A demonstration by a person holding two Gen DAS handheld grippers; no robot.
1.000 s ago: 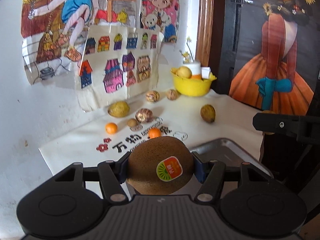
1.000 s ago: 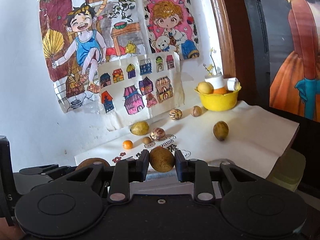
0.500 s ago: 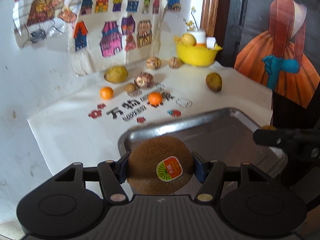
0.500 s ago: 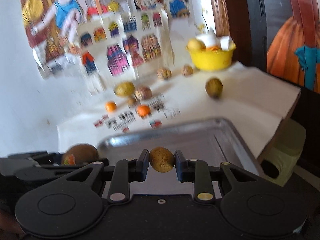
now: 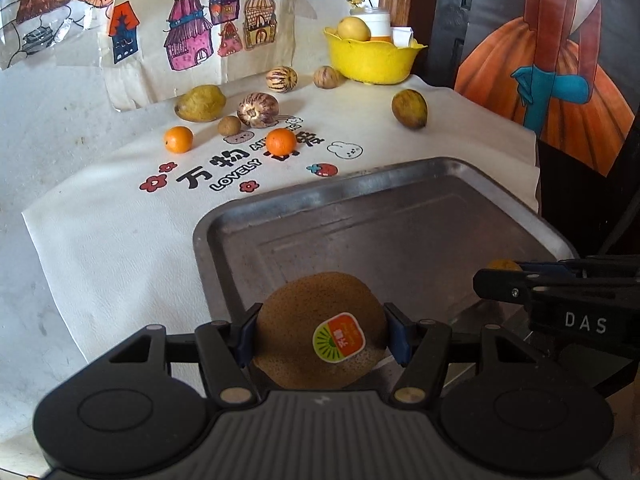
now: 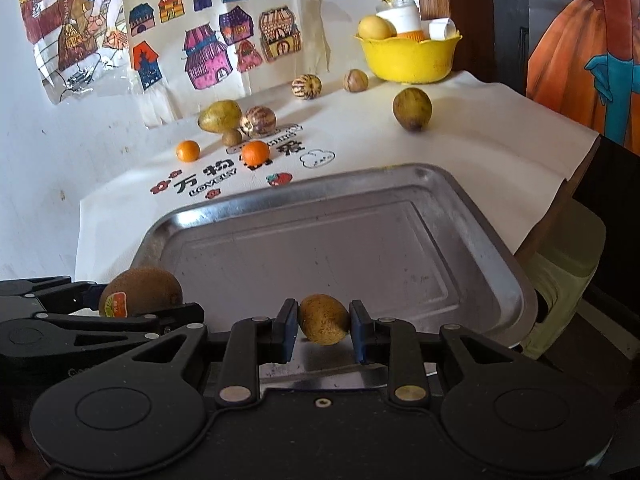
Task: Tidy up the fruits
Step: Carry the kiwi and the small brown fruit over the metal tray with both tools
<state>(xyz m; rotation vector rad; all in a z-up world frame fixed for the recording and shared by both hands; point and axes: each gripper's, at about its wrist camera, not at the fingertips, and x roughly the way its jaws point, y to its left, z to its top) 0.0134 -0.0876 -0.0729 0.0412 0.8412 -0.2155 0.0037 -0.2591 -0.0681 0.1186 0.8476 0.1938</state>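
Note:
My left gripper (image 5: 320, 330) is shut on a big brown kiwi (image 5: 308, 320) with a green and orange sticker, just above the near left corner of the steel tray (image 5: 280, 208). My right gripper (image 6: 325, 322) is shut on a small brown round fruit (image 6: 324, 318) over the tray's (image 6: 476, 216) near edge. From the right wrist view the kiwi (image 6: 140, 288) and left gripper (image 6: 120, 300) show at the left. The tray holds nothing. On the white cloth behind lie two small oranges (image 5: 178, 139) (image 5: 281, 141), a yellow-green fruit (image 5: 200, 103), striped round fruits (image 5: 257, 110) and an olive fruit (image 5: 409, 109).
A yellow bowl (image 5: 372, 60) with a yellow fruit and white containers stands at the back by the wall. Drawings hang on the wall behind the cloth. The table ends at the right (image 6: 576, 168), with a pale green object (image 6: 568, 264) below it.
Both grippers have sunk toward the tray and tilted downward, each still holding its fruit. The tray now fills the lower middle of both views.

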